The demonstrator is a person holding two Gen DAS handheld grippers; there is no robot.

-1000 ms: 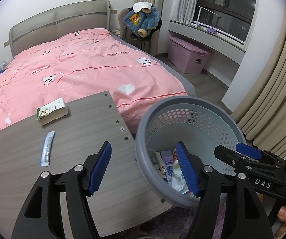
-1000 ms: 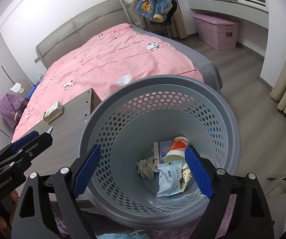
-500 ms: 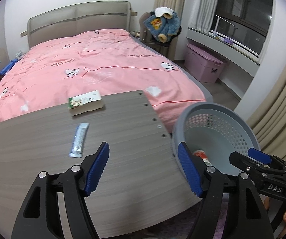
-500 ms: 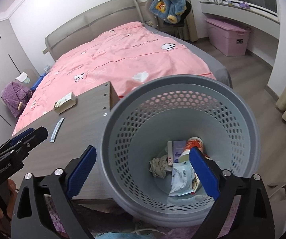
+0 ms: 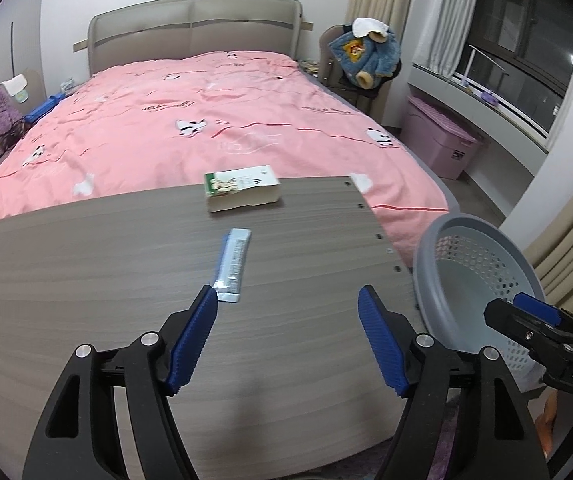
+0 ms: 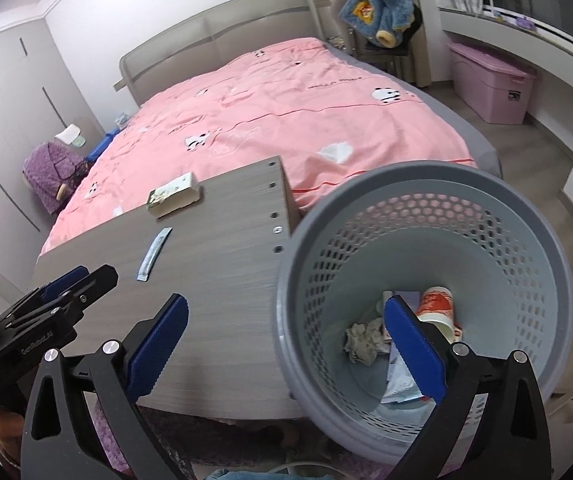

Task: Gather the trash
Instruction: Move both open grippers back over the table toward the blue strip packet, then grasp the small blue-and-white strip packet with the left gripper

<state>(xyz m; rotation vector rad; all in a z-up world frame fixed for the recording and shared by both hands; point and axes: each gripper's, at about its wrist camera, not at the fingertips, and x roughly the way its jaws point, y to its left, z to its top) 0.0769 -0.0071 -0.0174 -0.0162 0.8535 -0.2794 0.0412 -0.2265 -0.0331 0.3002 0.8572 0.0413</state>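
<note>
A slim blue-and-silver wrapper (image 5: 233, 266) (image 6: 154, 254) lies on the grey wood table (image 5: 86, 280), with a green-and-white pack (image 5: 242, 193) (image 6: 173, 194) behind it. My left gripper (image 5: 286, 292) hovers open over the table, its left fingertip just short of the wrapper's near end. The grey perforated basket (image 5: 426, 248) (image 6: 426, 170) stands off the table's right edge. It holds crumpled paper (image 6: 362, 340), a red-and-white cup (image 6: 436, 308) and a pouch (image 6: 400, 384). My right gripper (image 6: 286, 300) hangs above the basket's near rim, jaws opening, holding nothing.
A bed with a pink cover (image 5: 226, 120) lies beyond the table. A chair with a blue jacket (image 5: 370, 56) and a purple storage box (image 5: 438, 144) stand at the far right. Beige curtains (image 5: 566, 240) hang behind the basket.
My left gripper has swung left from above the basket to over the table, and the wrapper now lies just ahead of it. My right gripper shifted left too and its jaws spread wider.
</note>
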